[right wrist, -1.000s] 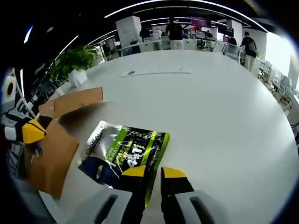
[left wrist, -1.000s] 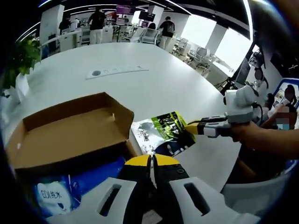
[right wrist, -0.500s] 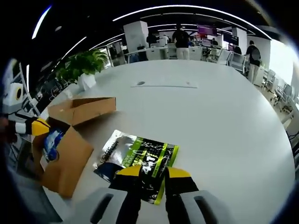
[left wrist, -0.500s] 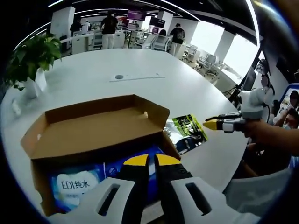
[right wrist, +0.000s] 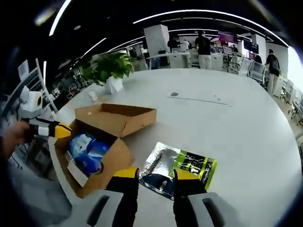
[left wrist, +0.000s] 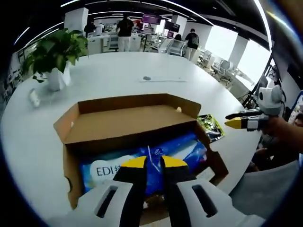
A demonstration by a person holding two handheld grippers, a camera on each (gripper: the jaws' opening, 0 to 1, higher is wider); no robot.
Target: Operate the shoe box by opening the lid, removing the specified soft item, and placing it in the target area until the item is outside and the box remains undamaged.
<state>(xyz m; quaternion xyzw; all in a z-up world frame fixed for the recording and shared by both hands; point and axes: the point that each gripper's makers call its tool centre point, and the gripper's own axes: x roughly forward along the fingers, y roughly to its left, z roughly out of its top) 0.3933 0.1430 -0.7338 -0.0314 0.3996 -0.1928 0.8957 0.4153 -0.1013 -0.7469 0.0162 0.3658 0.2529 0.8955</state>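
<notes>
The brown cardboard shoe box stands open on the white table, its lid folded back. A blue soft pack lies inside it. A green and silver pouch lies flat on the table just right of the box. My left gripper hovers over the box's near edge, open by a small gap with nothing in it. My right gripper hangs open above the pouch's near edge, apart from it.
A potted plant stands at the table's far left side. A long white strip lies further back on the table. Desks, chairs and standing people fill the background. A person's arm holds the right gripper.
Both views have drawn back and up, so the whole box and pouch show. My left gripper's jaws, shut a second ago, now stand slightly apart. The right jaws have spread wider.
</notes>
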